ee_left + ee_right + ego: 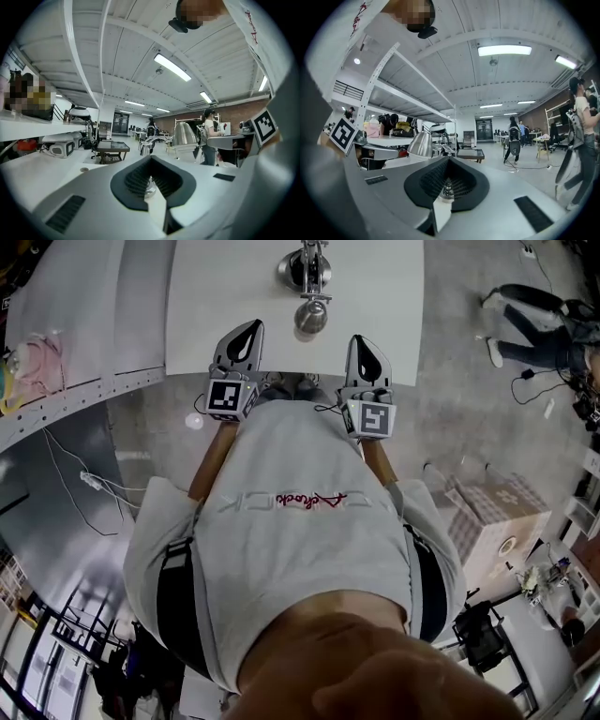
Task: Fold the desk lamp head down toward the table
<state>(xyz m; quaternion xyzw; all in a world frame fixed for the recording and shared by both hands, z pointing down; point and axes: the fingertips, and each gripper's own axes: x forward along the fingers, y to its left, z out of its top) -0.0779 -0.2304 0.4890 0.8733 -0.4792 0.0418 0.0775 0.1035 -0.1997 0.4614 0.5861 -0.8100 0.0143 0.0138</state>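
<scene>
The left hand-held gripper [252,327] and the right hand-held gripper [360,339] are side by side at the near edge of a white bench [206,296], close against the person's grey shirt [300,521]. Both point roughly level across the bench. Each has its jaws closed tip to tip and grips nothing; only bench and far-off lamp parts show through the hollow between the dark pads.

Held low and near the body like this, they seem parked clear of the lamp, not working on it.

The desk lamp stands well beyond them, centred between the two. Its round lamp base [302,270] is toward the far side of the bench. The silver lamp head [311,317] is nearer the person, but apart from both grippers. In the right gripper view the shade [421,144] opens downward, low over the bench.

That suits a lamp head already folded and released, or one yet to be pressed lower.
</scene>
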